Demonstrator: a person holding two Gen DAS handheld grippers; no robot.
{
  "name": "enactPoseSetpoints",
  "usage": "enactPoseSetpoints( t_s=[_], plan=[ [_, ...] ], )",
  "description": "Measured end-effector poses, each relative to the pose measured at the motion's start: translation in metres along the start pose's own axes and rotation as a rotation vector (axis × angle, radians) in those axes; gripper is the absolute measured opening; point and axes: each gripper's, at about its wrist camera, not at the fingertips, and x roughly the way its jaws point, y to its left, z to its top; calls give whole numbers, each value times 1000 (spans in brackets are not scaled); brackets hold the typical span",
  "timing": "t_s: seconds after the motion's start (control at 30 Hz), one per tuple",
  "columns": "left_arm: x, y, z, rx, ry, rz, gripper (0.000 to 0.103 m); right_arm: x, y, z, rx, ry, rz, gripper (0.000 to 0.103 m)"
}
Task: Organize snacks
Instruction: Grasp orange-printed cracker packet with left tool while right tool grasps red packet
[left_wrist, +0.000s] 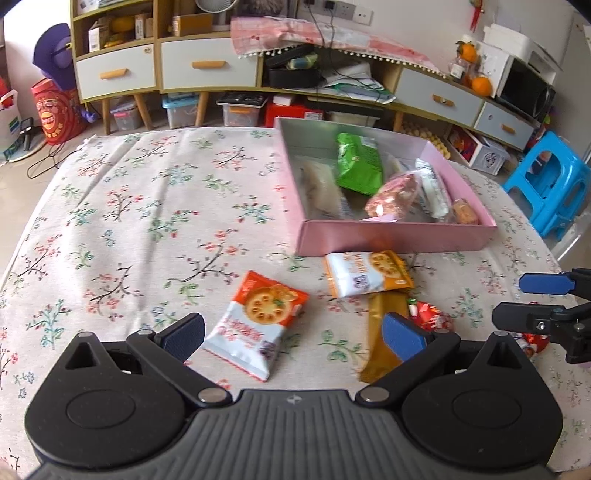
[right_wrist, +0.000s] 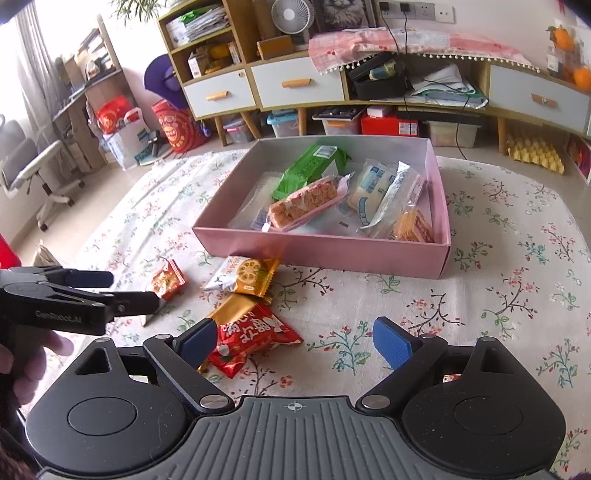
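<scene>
Two grippers are seen, both with jaws spread wide and nothing pinched. Left gripper (left_wrist: 293, 334): jaws straddle one orange-white biscuit packet (left_wrist: 256, 325), which lies flat on the floral tabletop (left_wrist: 129, 221), pads not touching it. Right gripper (right_wrist: 291, 341): jaws open over the tabletop, one red snack packet (right_wrist: 255, 334) lying just inside the left pad, not gripped.

Loose snacks on the tabletop, four counted: the biscuit packet nearest the left gripper; a gold bar wrapper (left_wrist: 380, 343) at its 3 o'clock, partly under the red packet; a second, yellow-white biscuit packet (left_wrist: 365, 273) at 1 o'clock, just in front of the box.

One pink box (left_wrist: 395, 238) sits farther out at 1 o'clock, open-topped. Inside, counted from the right wrist view: one green packet (right_wrist: 310, 168), one pink-wrapped grain bar (right_wrist: 304, 205), two white-blue packets (right_wrist: 373, 190), one orange cracker pack (right_wrist: 412, 227), and clear flat packs beneath, number not determinable.
</scene>
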Motion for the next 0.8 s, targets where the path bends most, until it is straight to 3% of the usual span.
enactPoseSetpoints(
  t_s=[0.23, 0.5, 0.8],
  plan=[
    [12, 5, -3, 44, 24, 40, 102, 16, 5, 2, -15, -6, 22, 93],
    [33, 13, -2, 103, 40, 57, 92, 40, 20, -2, -21, 52, 77, 93],
    [37, 16, -2, 93, 52, 76, 82, 54, 23, -8, -32, 77, 24, 93]
  ],
)
